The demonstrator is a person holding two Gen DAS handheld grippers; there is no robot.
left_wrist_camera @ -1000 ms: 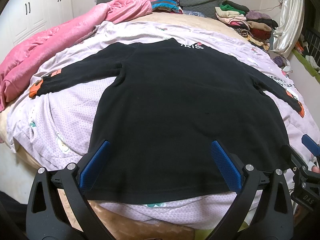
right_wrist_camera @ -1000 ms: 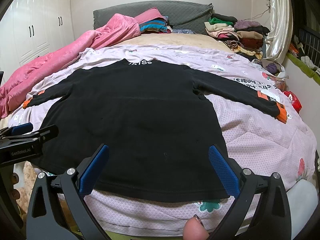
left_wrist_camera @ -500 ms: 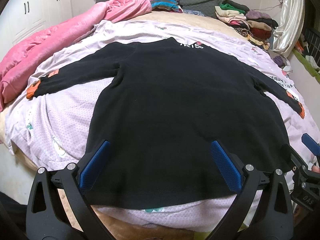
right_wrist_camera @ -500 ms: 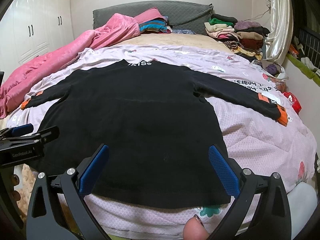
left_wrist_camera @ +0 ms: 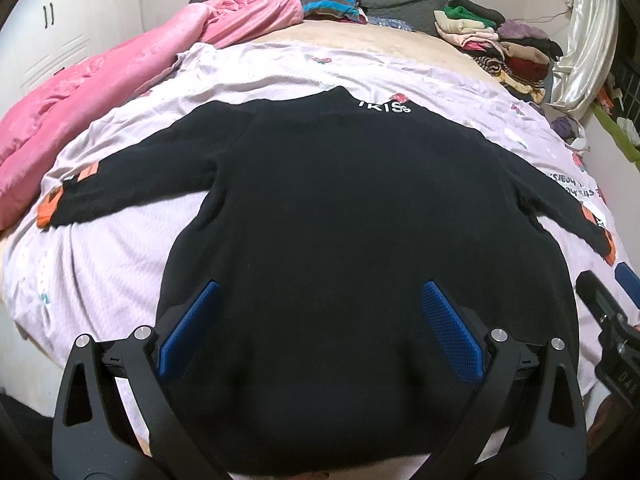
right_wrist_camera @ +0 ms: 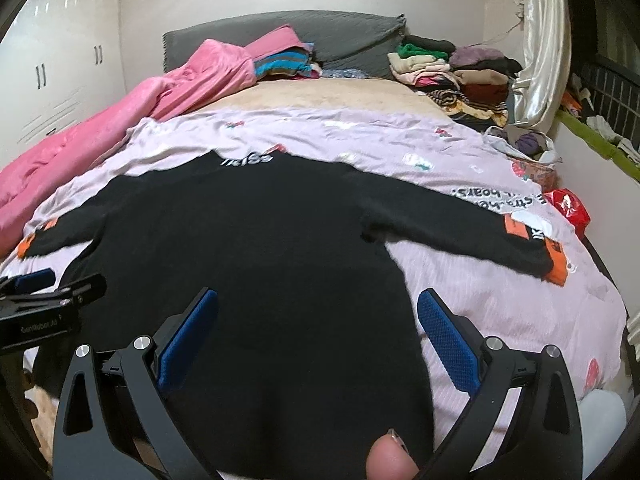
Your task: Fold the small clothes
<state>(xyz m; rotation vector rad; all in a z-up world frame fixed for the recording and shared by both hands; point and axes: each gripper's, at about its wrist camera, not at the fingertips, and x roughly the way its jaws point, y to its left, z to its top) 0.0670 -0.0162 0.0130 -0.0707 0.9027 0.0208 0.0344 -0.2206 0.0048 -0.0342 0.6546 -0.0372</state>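
Note:
A black long-sleeved top (left_wrist_camera: pixel 344 216) with white lettering at the collar and orange cuff patches lies flat on the bed, sleeves spread; it also shows in the right wrist view (right_wrist_camera: pixel 256 248). My left gripper (left_wrist_camera: pixel 318 328) is open and empty, low over the hem's left part. My right gripper (right_wrist_camera: pixel 318 336) is open and empty over the hem's right part. The right gripper shows at the right edge of the left view (left_wrist_camera: pixel 612 320). The left gripper shows at the left edge of the right view (right_wrist_camera: pixel 40 304).
The top rests on a lilac printed sheet (left_wrist_camera: pixel 100 248) over the bed. A pink quilt (left_wrist_camera: pixel 100 80) lies along the left side. Folded clothes (left_wrist_camera: pixel 492 44) are stacked at the far right by the grey headboard (right_wrist_camera: pixel 340 36). A red packet (right_wrist_camera: pixel 568 204) lies at the right.
Both grippers have moved forward and lower over the hem, so the top looks larger. Both stay open; the top has not moved.

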